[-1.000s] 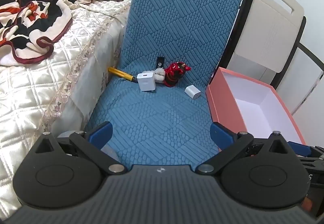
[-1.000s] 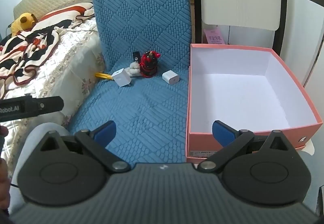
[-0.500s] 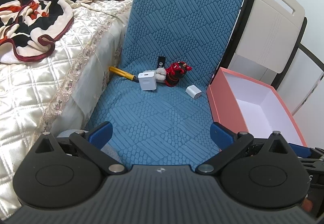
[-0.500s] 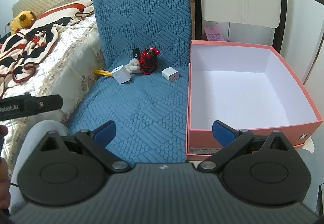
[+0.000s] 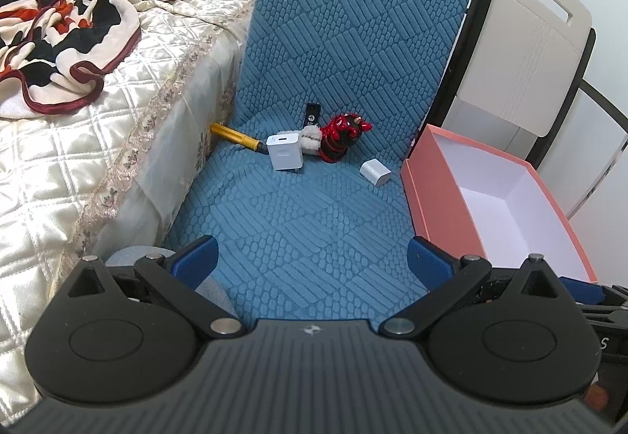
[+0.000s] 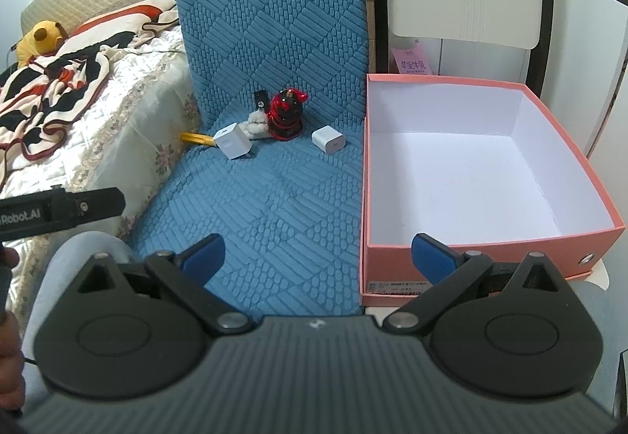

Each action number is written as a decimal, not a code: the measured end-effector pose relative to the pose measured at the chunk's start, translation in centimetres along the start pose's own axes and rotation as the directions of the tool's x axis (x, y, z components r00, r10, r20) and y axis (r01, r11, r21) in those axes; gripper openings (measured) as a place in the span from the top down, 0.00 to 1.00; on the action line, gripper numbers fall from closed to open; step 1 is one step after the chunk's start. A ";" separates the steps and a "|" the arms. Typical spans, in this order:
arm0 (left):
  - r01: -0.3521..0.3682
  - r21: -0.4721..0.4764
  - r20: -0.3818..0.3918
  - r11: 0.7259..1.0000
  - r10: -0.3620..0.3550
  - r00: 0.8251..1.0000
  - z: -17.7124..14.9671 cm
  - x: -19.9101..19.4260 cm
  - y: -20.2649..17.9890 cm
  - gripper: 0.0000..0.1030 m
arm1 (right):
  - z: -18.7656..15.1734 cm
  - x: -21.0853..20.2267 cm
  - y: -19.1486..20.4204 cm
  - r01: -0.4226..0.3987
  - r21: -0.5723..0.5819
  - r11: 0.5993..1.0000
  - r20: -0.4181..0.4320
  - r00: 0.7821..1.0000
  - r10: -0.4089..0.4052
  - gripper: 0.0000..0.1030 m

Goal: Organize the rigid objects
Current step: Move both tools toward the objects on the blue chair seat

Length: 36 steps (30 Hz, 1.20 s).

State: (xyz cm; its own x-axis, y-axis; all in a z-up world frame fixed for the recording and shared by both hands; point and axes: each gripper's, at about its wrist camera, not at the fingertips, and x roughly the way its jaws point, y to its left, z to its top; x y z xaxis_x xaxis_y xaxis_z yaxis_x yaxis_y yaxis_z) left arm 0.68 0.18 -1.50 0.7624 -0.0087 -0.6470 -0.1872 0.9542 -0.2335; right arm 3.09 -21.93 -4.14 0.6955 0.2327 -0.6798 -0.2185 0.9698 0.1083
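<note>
- Both views have edged nearer to the clutter since the earlier frames; the items themselves lie as they did.
- Left gripper (image 5: 312, 257) has its fingers wide apart and holds nothing; right gripper (image 6: 320, 251) is likewise spread and empty.
- Ahead of both, well apart from the fingertips, the items sit on the blue mat (image 5: 314, 222): a big charger (image 5: 284, 151), a small charger (image 6: 328, 139), a red figure (image 6: 285, 114), a yellow pen (image 5: 233, 135) and a black stick (image 5: 311, 114).
- Right of the right gripper stands the pink box (image 6: 463, 249), open and bare inside; nothing is packed yet, so I judge the task just starting.
- Small charger looks the best first pick for the right gripper: it lies alone, nearest the box, with free sides.
- Come in low, straddle its flat faces squarely, and close only once both fingers pass its middle; a corner grip could let the smooth shell slip.
- Big charger touches a fluffy white piece beside the figure, so take it with the left gripper from the open near side to avoid dragging neighbours.
- Pen lies partly behind the big charger, near the bed (image 5: 98, 143) edge; leave it till that is gone.
</note>
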 end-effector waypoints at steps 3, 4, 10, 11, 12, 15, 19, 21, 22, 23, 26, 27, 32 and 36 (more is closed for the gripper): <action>-0.002 0.003 0.000 1.000 0.002 1.000 -0.1 0.0 -0.1 0.00 | -0.2 0.0 0.0 -0.002 0.001 1.000 -0.005 1.000 0.002 0.00; -0.003 0.004 -0.001 1.000 0.003 1.000 -0.1 0.1 -0.1 0.00 | -0.2 0.0 0.0 -0.001 -0.001 1.000 -0.004 1.000 0.001 0.00; -0.003 0.012 -0.010 1.000 0.003 1.000 -0.1 0.5 -0.2 0.00 | -0.1 0.2 -0.1 0.002 -0.003 1.000 -0.007 1.000 -0.002 0.00; -0.003 0.012 -0.013 1.000 0.003 1.000 -0.1 0.5 -0.2 0.00 | -0.1 0.3 -0.1 0.000 -0.004 1.000 -0.009 1.000 0.000 0.00; 0.000 0.013 -0.012 1.000 0.000 1.000 -0.1 0.4 -0.2 0.00 | -0.1 0.2 -0.1 -0.004 -0.003 1.000 -0.010 1.000 0.004 0.00; 0.004 0.020 -0.002 1.000 -0.004 1.000 0.0 0.2 -0.4 0.00 | -0.1 -0.1 -0.1 -0.020 -0.006 1.000 0.001 1.000 0.020 0.00; -0.001 0.029 -0.005 1.000 0.001 1.000 -0.1 0.3 -0.6 0.00 | -0.1 -0.1 -0.2 -0.018 -0.014 1.000 0.008 1.000 0.018 0.00; 0.000 0.034 -0.007 0.999 0.000 1.000 -0.1 0.3 -0.7 0.00 | -0.1 -0.2 -0.4 -0.024 -0.007 1.000 0.011 1.000 0.024 0.00; -0.001 0.037 -0.007 0.999 0.001 1.000 -0.2 0.3 -0.7 0.00 | -0.1 -0.2 -0.4 -0.026 -0.005 1.000 0.011 1.000 0.026 0.00; -0.002 0.038 -0.007 0.999 0.002 1.000 -0.2 0.3 -0.8 0.00 | -0.1 -0.2 -0.5 -0.027 -0.004 1.000 0.012 1.000 0.027 0.00; 0.000 0.034 -0.009 0.999 0.000 1.000 -0.3 0.7 -0.8 0.00 | -0.2 -0.1 -0.6 -0.030 -0.001 1.000 0.015 0.999 0.030 0.00; 0.000 0.034 -0.012 0.999 0.001 1.000 -0.3 0.9 -0.8 0.00 | -0.2 0.1 -0.7 -0.033 0.005 0.999 0.015 0.999 0.033 0.00; -0.010 0.030 -0.017 0.999 0.011 1.000 -0.4 2.7 -0.9 0.00 | 0.5 0.9 -0.9 -0.058 0.008 0.998 0.049 0.997 0.058 0.00; -0.028 0.027 -0.018 0.999 0.028 0.999 -0.4 4.5 -0.6 0.00 | 1.5 2.6 -1.5 -0.081 0.027 0.996 0.068 0.995 0.079 0.00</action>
State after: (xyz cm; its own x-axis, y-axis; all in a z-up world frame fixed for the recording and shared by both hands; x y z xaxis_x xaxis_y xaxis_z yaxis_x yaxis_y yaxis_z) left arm 4.02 -0.56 -4.57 0.7457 0.0131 -0.6661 -0.1919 0.9617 -0.1958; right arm 6.25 -22.69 -5.01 0.7208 0.3129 -0.6185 -0.2552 0.9494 0.1828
